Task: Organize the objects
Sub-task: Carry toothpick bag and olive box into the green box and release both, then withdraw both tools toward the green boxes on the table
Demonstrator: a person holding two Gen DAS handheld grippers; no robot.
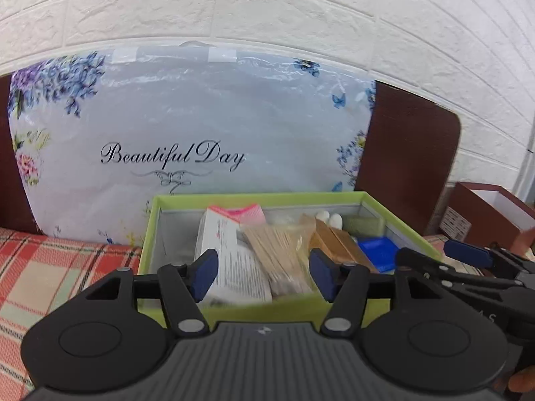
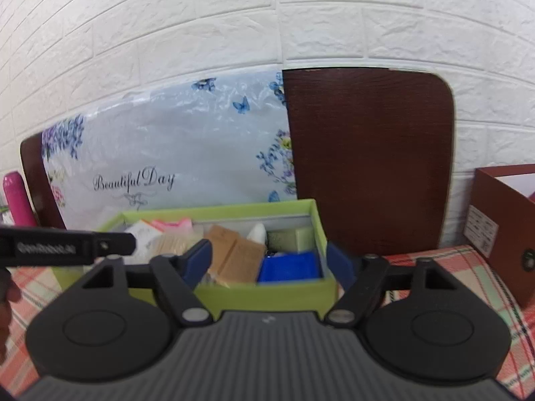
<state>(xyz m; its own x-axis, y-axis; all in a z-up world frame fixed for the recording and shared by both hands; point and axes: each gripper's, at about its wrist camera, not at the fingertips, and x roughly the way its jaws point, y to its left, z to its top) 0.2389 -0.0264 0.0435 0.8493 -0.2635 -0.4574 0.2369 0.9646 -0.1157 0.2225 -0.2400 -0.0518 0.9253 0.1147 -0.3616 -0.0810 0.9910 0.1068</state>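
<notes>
My left tool (image 1: 264,275) is spread, nothing between its pads, poised over the near wall of the green box (image 1: 267,310). My right tool (image 2: 269,264) is spread too and grips nothing; its right pad sits outside the box's right wall. The box rests on a plaid cloth (image 1: 50,277), in front of a flowered bag (image 1: 200,123) that leans on a dark wood board (image 2: 367,153). Inside lie a white carton (image 1: 230,257), a pink comb (image 1: 249,215), a bundle of sticks (image 1: 284,254), two tan blocks (image 2: 234,254), a blue tray (image 2: 289,265) and a pale green block (image 2: 294,237). A brown box (image 2: 501,220) stands to the right, well apart. A pink bottle (image 2: 15,200) shows at far left.
</notes>
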